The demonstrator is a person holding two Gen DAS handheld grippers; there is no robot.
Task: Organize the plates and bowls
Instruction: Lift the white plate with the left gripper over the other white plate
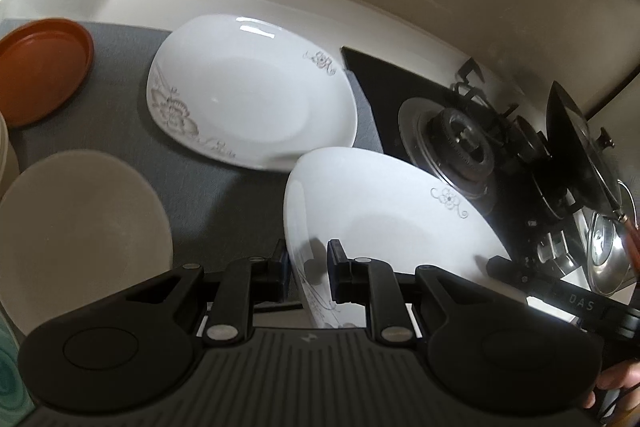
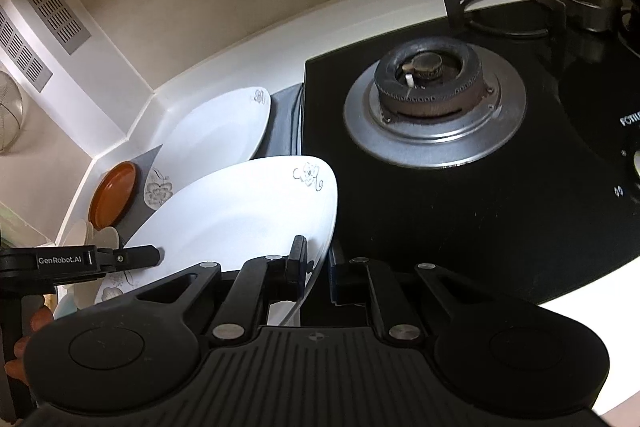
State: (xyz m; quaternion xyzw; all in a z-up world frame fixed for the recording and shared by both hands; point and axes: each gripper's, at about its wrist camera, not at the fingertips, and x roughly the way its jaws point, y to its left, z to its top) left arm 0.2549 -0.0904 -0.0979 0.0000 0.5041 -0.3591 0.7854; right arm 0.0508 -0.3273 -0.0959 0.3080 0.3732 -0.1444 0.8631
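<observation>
Kitchen counter, grey mat (image 1: 224, 187): my left gripper (image 1: 307, 261) and right gripper (image 2: 318, 259) both clamp floral white plate (image 1: 384, 215) rims beside gas hob (image 2: 460, 187).

A home kitchen: a gas hob (image 2: 436, 99), pot lids (image 1: 604, 251) and a white tiled counter (image 2: 224, 75).
</observation>
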